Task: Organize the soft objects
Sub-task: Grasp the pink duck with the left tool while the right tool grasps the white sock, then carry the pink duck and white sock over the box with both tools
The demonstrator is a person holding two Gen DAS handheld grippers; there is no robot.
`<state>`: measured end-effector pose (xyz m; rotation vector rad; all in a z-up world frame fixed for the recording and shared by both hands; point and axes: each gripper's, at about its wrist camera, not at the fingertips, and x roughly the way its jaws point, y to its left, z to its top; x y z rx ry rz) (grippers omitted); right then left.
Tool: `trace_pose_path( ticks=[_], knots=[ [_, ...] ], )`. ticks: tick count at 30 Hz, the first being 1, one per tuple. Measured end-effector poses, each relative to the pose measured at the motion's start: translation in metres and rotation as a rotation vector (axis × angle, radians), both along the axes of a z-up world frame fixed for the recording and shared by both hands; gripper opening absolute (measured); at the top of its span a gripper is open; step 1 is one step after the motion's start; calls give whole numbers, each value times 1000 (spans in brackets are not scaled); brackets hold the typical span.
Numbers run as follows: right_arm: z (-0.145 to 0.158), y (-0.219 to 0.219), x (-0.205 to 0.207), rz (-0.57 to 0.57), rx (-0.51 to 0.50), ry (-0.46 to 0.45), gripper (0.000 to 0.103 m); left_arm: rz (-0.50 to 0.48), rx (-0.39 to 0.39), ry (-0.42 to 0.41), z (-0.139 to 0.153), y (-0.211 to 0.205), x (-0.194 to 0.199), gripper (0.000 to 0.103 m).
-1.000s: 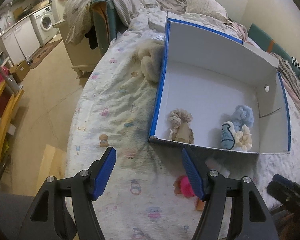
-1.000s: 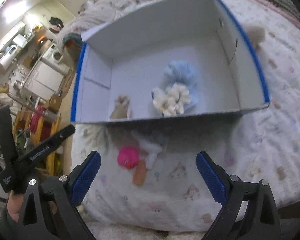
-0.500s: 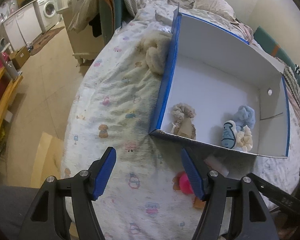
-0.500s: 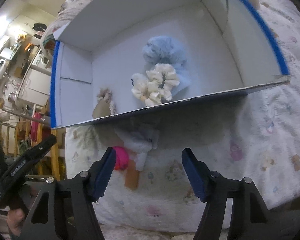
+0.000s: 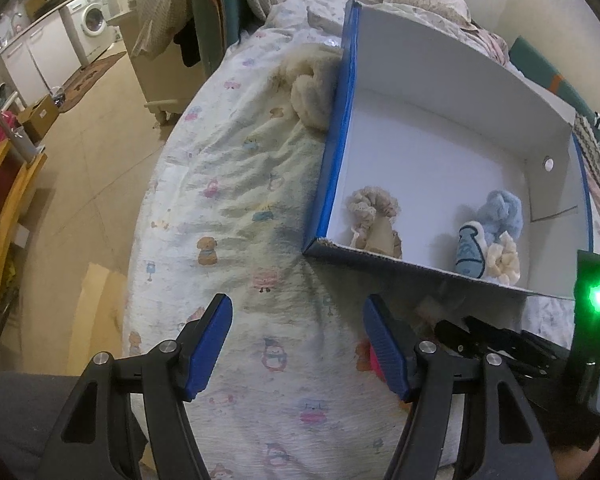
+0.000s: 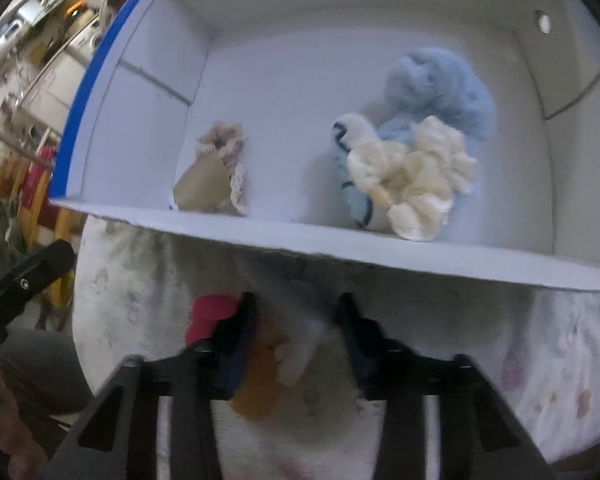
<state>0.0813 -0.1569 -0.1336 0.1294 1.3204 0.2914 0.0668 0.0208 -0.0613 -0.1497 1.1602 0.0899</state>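
Observation:
A white box with a blue-edged wall (image 5: 420, 92) lies on the bed. It holds a beige scrunchie on a card (image 5: 374, 216), a light blue plush (image 5: 500, 210), a small fish toy (image 5: 470, 250) and a cream scrunchie (image 6: 416, 176). In front of the box's near wall (image 6: 340, 240) lie a pink soft thing (image 6: 210, 314), an orange tag (image 6: 260, 380) and a white fluffy thing (image 6: 300, 344). My right gripper (image 6: 296, 320) is low over them, its jaws closing with the white fluffy thing between them. My left gripper (image 5: 296, 344) hangs open over bare sheet, left of the pink thing (image 5: 374, 360).
A cream fluffy bundle (image 5: 308, 92) rests against the box's left outer wall. The bed's edge drops to the floor on the left, near a yellow rack (image 5: 4, 208) and a washing machine (image 5: 94, 20). Blankets and pillows are heaped at the far end.
My right gripper has come down and forward to the things in front of the box, and its jaws have narrowed from wide open. The left gripper has stayed open and hardly moved.

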Motion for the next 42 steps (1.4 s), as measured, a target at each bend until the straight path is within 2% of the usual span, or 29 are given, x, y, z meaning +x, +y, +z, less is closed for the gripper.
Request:
trace_pose_path(
  ticks=[2, 8, 11, 15, 21, 23, 24, 25, 28, 30, 42],
  knots=[
    [3, -2, 1, 7, 17, -14, 30, -5, 2, 8, -3, -2, 0, 65],
    [23, -34, -8, -78, 190, -33, 29, -33, -5, 30, -10, -13, 3, 65],
    [26, -54, -14, -130, 195, -30, 29, -71, -20, 57, -16, -26, 5, 65],
    [27, -73, -20, -174, 209, -31, 29, -173, -73, 163, -39, -56, 7, 65],
    [27, -88, -27, -199, 222, -41, 29, -257, -23, 222, -62, -92, 6, 65],
    [29, -86, -27, -198, 218, -45, 29, -252, 10, 229, -66, -96, 7, 59],
    [28, -85, -27, -197, 216, -45, 29, -244, 21, 225, -67, -96, 8, 40],
    [27, -83, -26, -197, 214, -44, 29, -244, 17, 226, -67, -96, 9, 26],
    [27, -84, -26, -195, 211, -41, 29, -252, -14, 253, -73, -92, 12, 26],
    [27, -82, -25, -193, 213, -41, 29, -238, 25, 240, -72, -89, 12, 25],
    [23, -67, -25, -140, 181, -35, 29, -170, 54, 196, -63, -48, 12, 25]
  ],
)
